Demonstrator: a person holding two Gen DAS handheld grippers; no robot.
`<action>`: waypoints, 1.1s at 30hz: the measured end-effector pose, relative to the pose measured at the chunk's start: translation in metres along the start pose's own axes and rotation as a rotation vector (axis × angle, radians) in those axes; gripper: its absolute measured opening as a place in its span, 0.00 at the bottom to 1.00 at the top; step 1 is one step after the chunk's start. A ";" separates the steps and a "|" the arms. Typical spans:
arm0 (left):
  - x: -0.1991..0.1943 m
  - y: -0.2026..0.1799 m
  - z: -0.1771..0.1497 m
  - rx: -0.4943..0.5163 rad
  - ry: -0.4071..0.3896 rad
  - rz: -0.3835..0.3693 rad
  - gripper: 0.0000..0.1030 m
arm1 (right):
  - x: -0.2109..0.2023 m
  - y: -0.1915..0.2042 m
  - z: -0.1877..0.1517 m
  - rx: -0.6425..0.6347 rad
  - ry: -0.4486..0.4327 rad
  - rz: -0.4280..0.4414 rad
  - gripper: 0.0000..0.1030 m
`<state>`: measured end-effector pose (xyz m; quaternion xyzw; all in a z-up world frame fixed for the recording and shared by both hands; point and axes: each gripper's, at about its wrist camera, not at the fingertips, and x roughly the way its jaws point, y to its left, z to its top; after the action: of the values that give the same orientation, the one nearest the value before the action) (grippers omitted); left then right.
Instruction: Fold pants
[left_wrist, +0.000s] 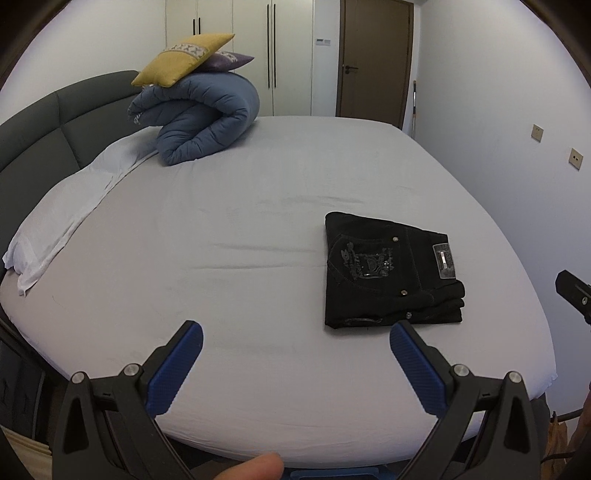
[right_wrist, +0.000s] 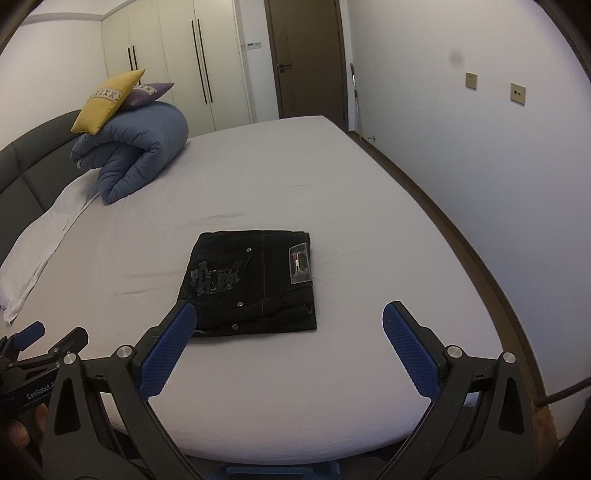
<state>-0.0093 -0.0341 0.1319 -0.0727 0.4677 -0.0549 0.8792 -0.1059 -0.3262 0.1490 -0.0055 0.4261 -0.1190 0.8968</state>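
1. The pants (right_wrist: 251, 282) already lie as a compact, squared stack on the bed (right_wrist: 332, 206), back pocket and waist label facing up. As far as I can judge, the folding is done and nothing obvious is left but perhaps a tidy of the edges.
2. Your right gripper (right_wrist: 288, 332) is spread wide and holds nothing. The pants sit just ahead of it, nearer its left finger, whose tip overlaps the near left corner of the stack in this view. Whether it touches the cloth I cannot tell.
3. Your left gripper (left_wrist: 295, 347) is also spread wide and empty. The pants (left_wrist: 391, 271) lie ahead and to its right, just past its right finger.
4. Both grippers hover low over the near edge of the bed, pointing across it, side by side and clear of each other.
5. If you tidy, mind the loose layers at the stack's right edge.
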 end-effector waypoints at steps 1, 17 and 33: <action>0.001 0.000 0.000 -0.001 0.003 0.001 1.00 | 0.005 0.001 0.002 0.000 0.005 0.004 1.00; 0.014 -0.014 -0.004 0.008 0.037 -0.011 1.00 | 0.028 0.008 0.000 -0.006 0.026 0.014 1.00; 0.019 -0.013 -0.005 -0.015 0.055 -0.006 1.00 | 0.034 0.029 0.004 -0.035 0.046 0.028 1.00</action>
<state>-0.0033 -0.0504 0.1162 -0.0789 0.4917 -0.0561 0.8654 -0.0765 -0.3061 0.1222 -0.0122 0.4488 -0.0990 0.8881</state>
